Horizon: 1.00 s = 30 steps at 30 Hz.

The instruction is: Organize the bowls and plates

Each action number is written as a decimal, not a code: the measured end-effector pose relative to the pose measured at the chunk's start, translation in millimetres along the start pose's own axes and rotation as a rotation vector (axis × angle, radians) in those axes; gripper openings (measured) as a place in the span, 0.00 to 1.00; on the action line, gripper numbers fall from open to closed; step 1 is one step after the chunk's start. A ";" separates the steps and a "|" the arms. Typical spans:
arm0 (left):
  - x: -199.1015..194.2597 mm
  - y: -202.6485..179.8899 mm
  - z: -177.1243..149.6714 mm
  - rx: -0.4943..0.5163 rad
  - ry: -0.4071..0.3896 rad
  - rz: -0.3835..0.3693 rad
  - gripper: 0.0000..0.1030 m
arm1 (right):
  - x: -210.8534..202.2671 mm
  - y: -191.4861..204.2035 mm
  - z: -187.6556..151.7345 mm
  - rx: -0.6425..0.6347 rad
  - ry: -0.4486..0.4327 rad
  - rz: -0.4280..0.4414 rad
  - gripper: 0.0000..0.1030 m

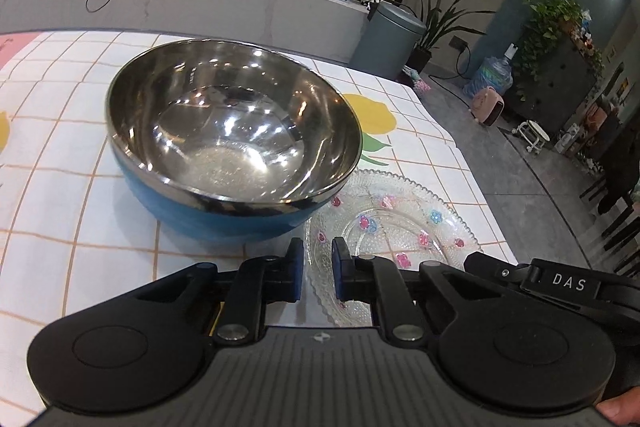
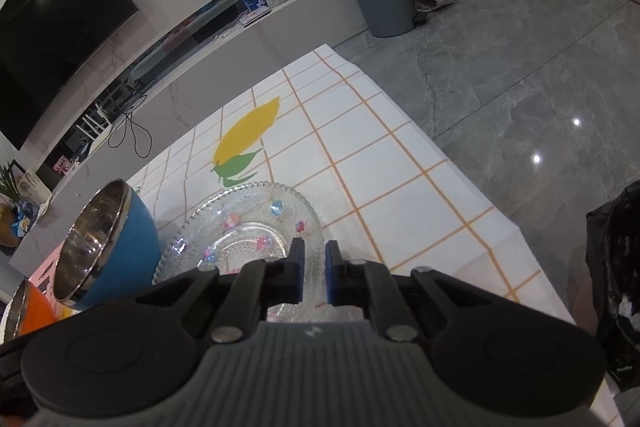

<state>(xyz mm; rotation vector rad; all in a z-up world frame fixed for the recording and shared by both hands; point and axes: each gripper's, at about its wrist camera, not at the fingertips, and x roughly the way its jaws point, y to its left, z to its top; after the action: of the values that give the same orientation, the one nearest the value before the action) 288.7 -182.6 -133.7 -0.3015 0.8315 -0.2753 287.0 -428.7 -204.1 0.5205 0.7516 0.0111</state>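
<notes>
Plate [image 2: 240, 231] lies under both grippers, left gripper [image 1: 317, 269] and right gripper [image 2: 315, 271] slightly spread, empty; likely next: pinch its rim, bowl [image 1: 234, 139] ahead-left.

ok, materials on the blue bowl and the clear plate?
Blue bowl: inside looks like polished stainless steel, with mirror-like reflections and a bright metal rim; outside is a matte blue coating, or possibly plastic. Clear plate: looks like pressed glass, transparent with a beaded texture, scalloped edge and small coloured flower decals; clear acrylic can't be ruled out.
</notes>
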 end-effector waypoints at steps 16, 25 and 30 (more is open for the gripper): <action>-56.7 23.5 -21.8 -0.079 0.019 -0.017 0.14 | -55.8 14.0 -41.0 0.056 0.029 0.030 0.07; -97.7 41.6 -41.9 -0.109 0.014 -0.022 0.14 | -92.7 26.0 -78.1 0.094 0.056 0.045 0.07; -125.4 50.3 -55.7 -0.121 0.000 -0.019 0.14 | -110.0 37.2 -99.7 0.098 0.067 0.059 0.07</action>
<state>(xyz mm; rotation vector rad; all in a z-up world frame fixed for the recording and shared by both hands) 172.0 -100.4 -102.4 -0.4224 0.8476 -0.2433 147.3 -372.6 -176.7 0.6379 0.8046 0.0474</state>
